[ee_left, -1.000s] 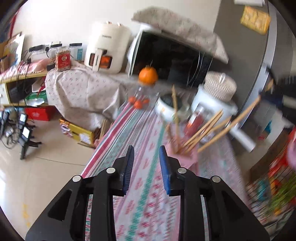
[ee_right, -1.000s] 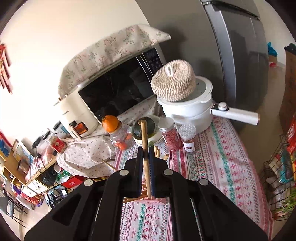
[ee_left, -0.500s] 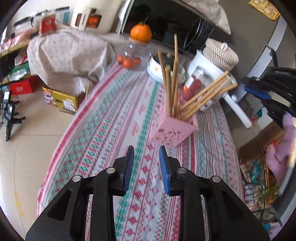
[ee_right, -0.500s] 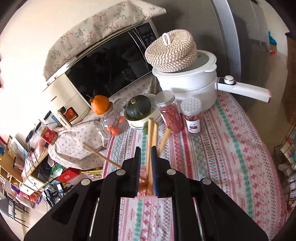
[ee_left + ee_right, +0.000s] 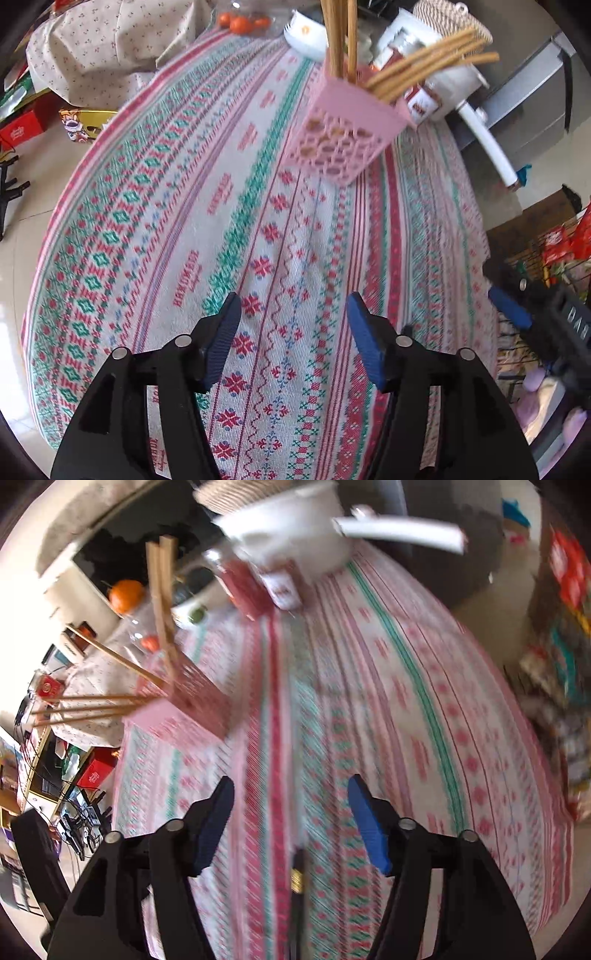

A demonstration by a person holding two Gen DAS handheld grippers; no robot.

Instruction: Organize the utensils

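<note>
A pink perforated holder (image 5: 341, 134) stands on the patterned tablecloth (image 5: 207, 206) with several wooden chopsticks (image 5: 424, 61) in it, some upright, some leaning right. It also shows in the right wrist view (image 5: 184, 705), its chopsticks (image 5: 160, 602) fanning up and left. My left gripper (image 5: 293, 314) is open and empty, low over the cloth in front of the holder. My right gripper (image 5: 291, 797) is open and empty over the cloth, right of the holder. A thin dark stick with a gold band (image 5: 297, 882) lies between its fingers.
A white pot with a long handle (image 5: 314, 528), red-filled jars (image 5: 243, 579) and a bowl (image 5: 306, 33) stand at the table's far end. An orange (image 5: 125, 594) sits on a jar. A wire rack with packets (image 5: 561, 251) is at the right. Floor lies to the left.
Both grippers have opened wide. The right one let go of the chopstick into the holder and drew back low over the cloth. The left one dropped closer to the table.
</note>
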